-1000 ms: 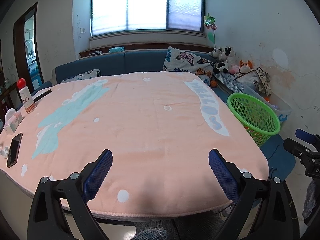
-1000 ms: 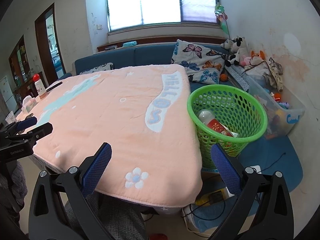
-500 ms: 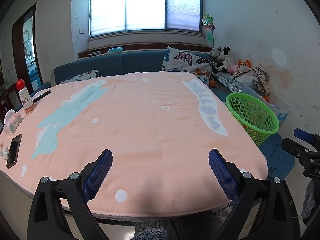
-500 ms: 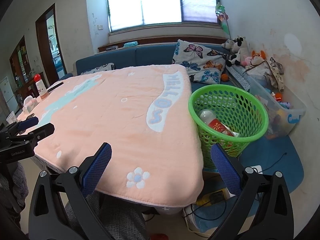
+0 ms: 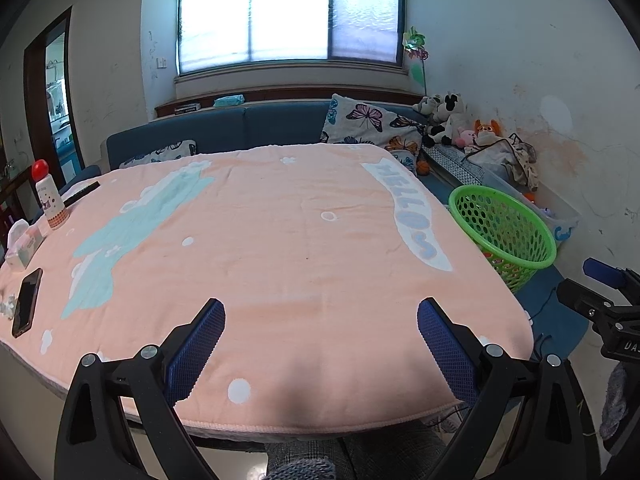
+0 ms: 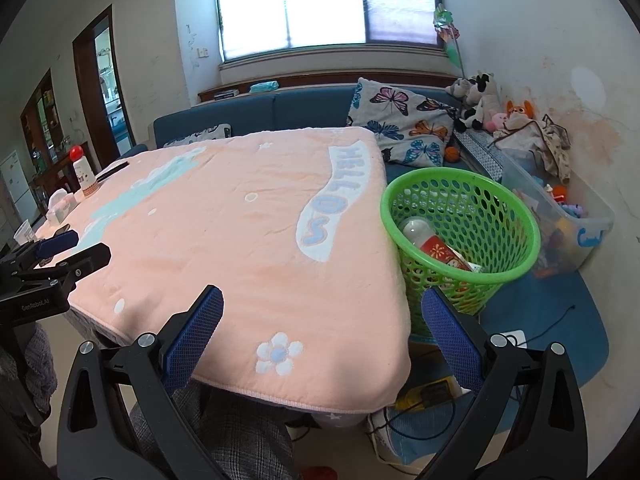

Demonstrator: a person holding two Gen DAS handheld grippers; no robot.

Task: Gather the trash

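Both tools have drifted only a little since a second ago: the green basket sits slightly lower and nearer the right edge in the left wrist view, and the right wrist view has barely shifted. Left tool (image 5: 320, 334) hangs over the near edge of the bench (image 5: 280, 248) with its blue pads spread wide, pinching nothing and touching nothing. Right tool (image 6: 322, 322) is spread just as wide and empty, poised above the bench's near right corner, one pad over the blanket and the other in front of the green basket (image 6: 460, 220).

Outward from them, a peach blanket (image 6: 240, 240) with a pale teal shape, white dots, a flower and a "HELLO" band covers the whole bench. Along its far left side stand a white bottle with a red cap (image 5: 48, 196), a tissue pack (image 5: 22, 246) and a black phone (image 5: 27, 302) lying flat near the edge.

The basket stands on the floor just beside the bench's right side; inside it lies the collected trash, a bottle with a red label (image 6: 430, 240), tilted against the wall.

Behind the bench runs a blue sofa (image 5: 248, 128) with a butterfly cushion (image 5: 368, 124), stuffed toys (image 5: 444, 118) in the corner and a clear storage bin (image 6: 560, 216) along the stained right wall. A bright window (image 5: 288, 12) fills the back wall, and a doorway opens on the left.
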